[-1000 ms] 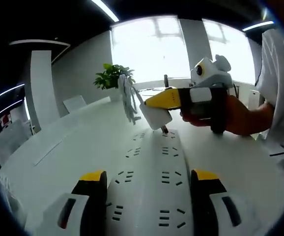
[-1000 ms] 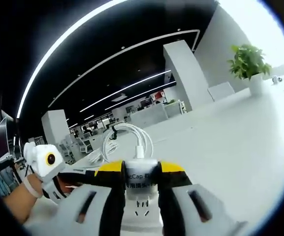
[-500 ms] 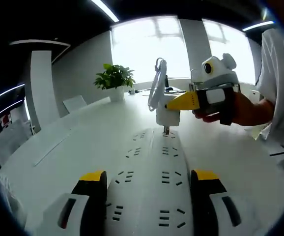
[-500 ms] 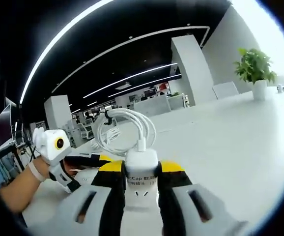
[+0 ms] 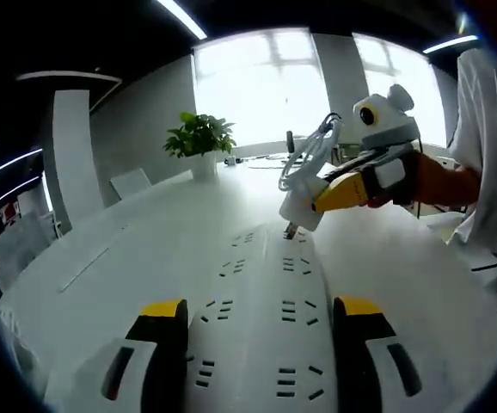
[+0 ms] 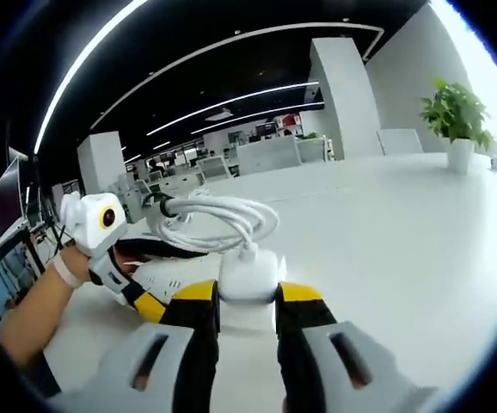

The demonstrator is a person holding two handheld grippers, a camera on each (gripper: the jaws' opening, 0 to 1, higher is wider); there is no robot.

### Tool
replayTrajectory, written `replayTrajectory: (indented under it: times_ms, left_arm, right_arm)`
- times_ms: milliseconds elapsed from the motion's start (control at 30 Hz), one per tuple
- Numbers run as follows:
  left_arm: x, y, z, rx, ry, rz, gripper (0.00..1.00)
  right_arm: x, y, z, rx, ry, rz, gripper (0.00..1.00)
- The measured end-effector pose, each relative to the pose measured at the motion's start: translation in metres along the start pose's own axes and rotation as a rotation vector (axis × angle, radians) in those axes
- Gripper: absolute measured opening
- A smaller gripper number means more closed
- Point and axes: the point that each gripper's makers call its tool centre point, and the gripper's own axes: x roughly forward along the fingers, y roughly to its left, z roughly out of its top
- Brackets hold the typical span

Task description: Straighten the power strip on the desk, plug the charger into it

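A long white power strip [image 5: 261, 292] lies lengthwise on the white desk [image 5: 119, 249]. My left gripper [image 5: 261, 311] is shut on its near end, one yellow-tipped jaw on each side. At the strip's far end, my right gripper [image 5: 341, 189] is shut on a white charger [image 5: 303, 206] that leans over, its prongs touching the last sockets. A white coiled cable [image 5: 311, 153] hangs from the charger's top. In the right gripper view the charger [image 6: 248, 277] sits between the jaws of my right gripper [image 6: 248, 299], under the cable coil [image 6: 218, 219]. The left gripper [image 6: 111, 258] and the strip [image 6: 175, 277] lie to its left.
A potted plant [image 5: 199, 138] stands at the desk's far end, also visible as the plant [image 6: 455, 112] in the right gripper view. A person's arm and white sleeve [image 5: 481, 163] fill the right side. A white pillar [image 5: 75, 146] stands beyond the desk's left edge.
The right gripper has tipped the charger from upright to leaning and shifted slightly right, prongs still at the strip's far sockets. The left gripper and the strip have not moved.
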Motion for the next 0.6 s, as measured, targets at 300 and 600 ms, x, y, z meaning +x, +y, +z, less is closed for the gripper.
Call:
replayTrajectory:
  times_ms: [300, 600]
  left_arm:
    - [0.000, 0.000, 0.000, 0.000, -0.002, 0.003, 0.71]
    - [0.001, 0.000, 0.000, 0.009, -0.008, 0.005, 0.70]
  right_arm:
    - [0.005, 0.002, 0.002, -0.098, 0.072, -0.023, 0.25]
    - [0.014, 0.000, 0.008, -0.121, 0.131, -0.019, 0.25]
